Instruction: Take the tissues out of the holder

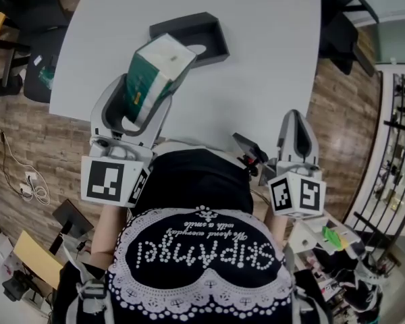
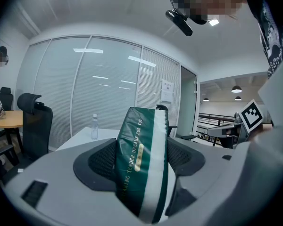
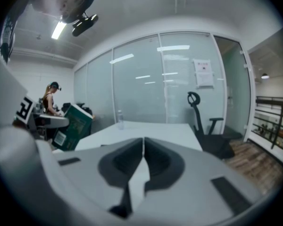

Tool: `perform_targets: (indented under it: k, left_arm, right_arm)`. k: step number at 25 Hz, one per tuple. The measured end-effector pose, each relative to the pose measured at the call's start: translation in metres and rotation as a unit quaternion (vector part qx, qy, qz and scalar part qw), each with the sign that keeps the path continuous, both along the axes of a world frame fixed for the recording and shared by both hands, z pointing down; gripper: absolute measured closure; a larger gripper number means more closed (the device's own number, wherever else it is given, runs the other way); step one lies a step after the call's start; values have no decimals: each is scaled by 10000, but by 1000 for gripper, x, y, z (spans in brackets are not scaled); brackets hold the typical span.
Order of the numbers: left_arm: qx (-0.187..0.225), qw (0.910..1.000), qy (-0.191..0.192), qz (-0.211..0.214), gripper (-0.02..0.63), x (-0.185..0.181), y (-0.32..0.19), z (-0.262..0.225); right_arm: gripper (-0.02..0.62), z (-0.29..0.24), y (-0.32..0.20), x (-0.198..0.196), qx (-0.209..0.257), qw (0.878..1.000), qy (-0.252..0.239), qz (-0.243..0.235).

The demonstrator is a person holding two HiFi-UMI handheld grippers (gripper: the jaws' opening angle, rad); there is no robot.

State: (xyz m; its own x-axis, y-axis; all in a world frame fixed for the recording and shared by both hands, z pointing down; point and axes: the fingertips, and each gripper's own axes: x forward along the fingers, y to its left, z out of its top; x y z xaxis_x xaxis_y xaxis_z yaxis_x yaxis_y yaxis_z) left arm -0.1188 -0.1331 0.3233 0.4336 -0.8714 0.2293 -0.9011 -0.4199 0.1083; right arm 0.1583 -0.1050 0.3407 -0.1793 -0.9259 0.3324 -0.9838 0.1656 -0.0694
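Head view entry: pack in left jaws, clear of holder

Nearest the body, the right gripper hung at the near edge of the white table, idle. Its own view showed the jaws pressed together with nothing between them. The left gripper was raised over the table, jaws closed on the green tissue pack at roughly mid-length. The pack stood tilted, its pale top end leaning towards the black holder. It appeared lifted free of the holder and overlapped the holder's near corner only in line of sight.

Judgement: extraction looked essentially done, with set-down left. The pack is soft film and should dent, so squeeze only enough to stop slip. Carry it to bare table just beside the holder, level it, let its base touch, then release. The right gripper could steady the holder if it gets nudged.

View differences:
- Left gripper view confirmed both pads biting the pack's flanks, with gold lettering and a white stripe facing the camera. The head view gave only the outline.
- Right gripper view showed the pack from the side, plus a person far off at a desk.
- Both gripper views showed a water bottle at the table's far end, absent from the head view.
- Only the head view showed the holder.
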Motion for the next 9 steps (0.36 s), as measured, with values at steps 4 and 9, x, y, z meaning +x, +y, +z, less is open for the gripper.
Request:
perform_targets:
  k: [4,9]
  left_arm:
    - [3,10000,-4,7,261,-2,-3,0]
    - [-17,10000,9,9,261,-2,-8,0]
  right_arm:
    - [561,0,-2,-3,-13,10000,-24,-5]
    - [561,0,-5,-5,-36,10000,-25,-3]
